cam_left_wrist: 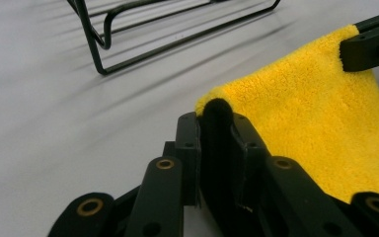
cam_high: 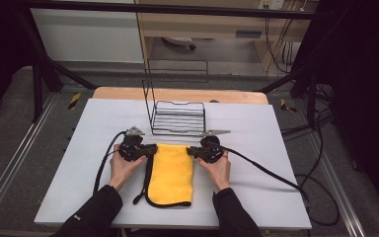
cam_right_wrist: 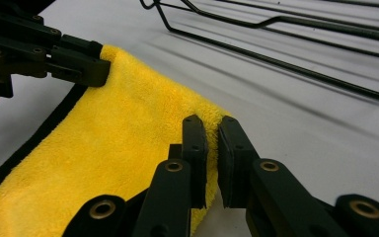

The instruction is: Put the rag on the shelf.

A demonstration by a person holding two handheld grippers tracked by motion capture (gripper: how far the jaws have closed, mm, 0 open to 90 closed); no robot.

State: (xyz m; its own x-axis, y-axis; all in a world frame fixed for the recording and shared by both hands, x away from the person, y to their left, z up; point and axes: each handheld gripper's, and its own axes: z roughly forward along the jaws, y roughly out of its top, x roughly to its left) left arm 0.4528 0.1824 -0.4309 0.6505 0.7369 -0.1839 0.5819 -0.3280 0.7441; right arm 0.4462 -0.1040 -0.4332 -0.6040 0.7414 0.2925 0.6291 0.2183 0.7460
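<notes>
Yellow terry cloth (cam_high: 171, 173) with a black border lies flat on the white worktop (cam_high: 59, 163), near its front edge, between the person's two hands. One black edge strip runs down its left side and curls out at the near corner.

At the cloth's far edge, each hand holds a gripper against a corner. The left gripper (cam_left_wrist: 216, 129) has its fingers (cam_left_wrist: 187, 148) closed on the far-left corner, a fold of black hem pinched up between them. The right gripper (cam_right_wrist: 212, 136) has its fingers (cam_right_wrist: 195, 153) drawn narrow on the far-right corner, yellow pile caught between them. In the left gripper view the cloth rises slightly from the worktop toward the pinched corner. In the high view a black cable trails from each gripper: the left one loops toward the front left, the right one runs off past the worktop's right edge.

Just beyond the cloth stands a black wire rack (cam_high: 176, 116), apart from it, with a tall frame at its back.
</notes>
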